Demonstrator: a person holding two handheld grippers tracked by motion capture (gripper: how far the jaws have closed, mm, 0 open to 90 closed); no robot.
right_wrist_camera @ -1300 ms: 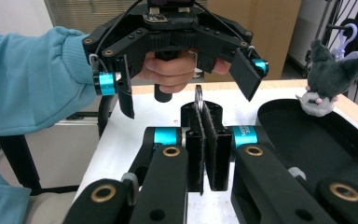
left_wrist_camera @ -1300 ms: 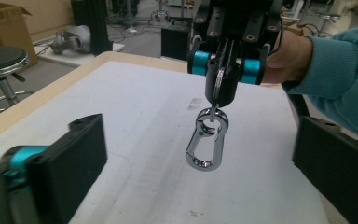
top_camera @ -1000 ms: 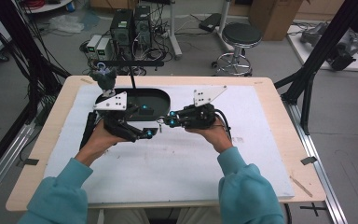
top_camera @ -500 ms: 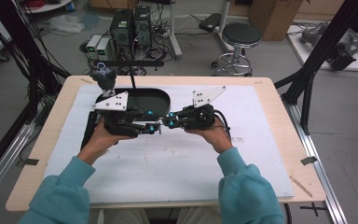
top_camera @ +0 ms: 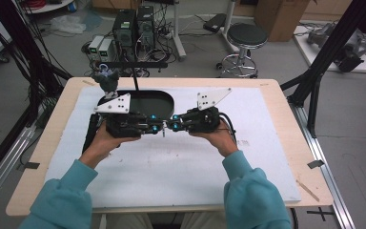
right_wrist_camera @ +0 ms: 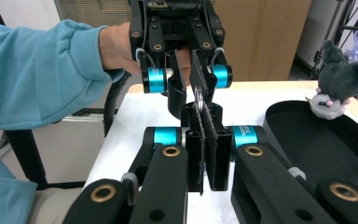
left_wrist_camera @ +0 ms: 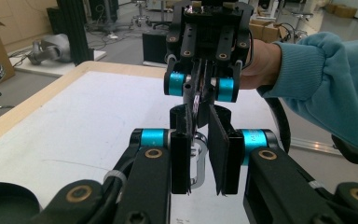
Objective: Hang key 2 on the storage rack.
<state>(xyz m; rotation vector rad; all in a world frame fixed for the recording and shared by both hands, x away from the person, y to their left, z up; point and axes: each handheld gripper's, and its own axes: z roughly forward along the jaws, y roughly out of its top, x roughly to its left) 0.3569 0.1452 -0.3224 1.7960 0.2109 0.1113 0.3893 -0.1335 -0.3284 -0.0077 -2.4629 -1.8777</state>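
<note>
Facing each other tip to tip above the middle of the white mat [top_camera: 181, 167], both grippers are held level by a person in teal sleeves.

Left gripper [top_camera: 156, 128]: gripped from behind by the left hand [top_camera: 106, 140], forearm coming up from the lower left, grey plate on top. In the left gripper view its jaws stand apart, with a gap between the black pads [left_wrist_camera: 223, 154]; a silver carabiner clip [left_wrist_camera: 196, 161] hangs in that gap. Whether either pad touches the clip cannot be told. State: released.

Right gripper [top_camera: 175, 125]: held by the right hand [top_camera: 217, 138], forearm angled in from the lower right, cable looping behind the wrist. In the right gripper view its jaws are pressed nearly together, pads [right_wrist_camera: 216, 149] clenched on the thin silver clip [right_wrist_camera: 199, 100], whose upper edge rises between the two grippers' tips. State: clenched on the clip.

Position of clip: in the air at the meeting point of the two grippers, just in front of the black oval tray [top_camera: 164, 99], over the mat.

Other items: grey plush toy [top_camera: 107, 80] at the tray's far left rim, upright, on a stand; seen in the right gripper view as a plush toy [right_wrist_camera: 338, 77] at the tray's edge. Wooden table [top_camera: 286, 124] beneath the mat.
</note>
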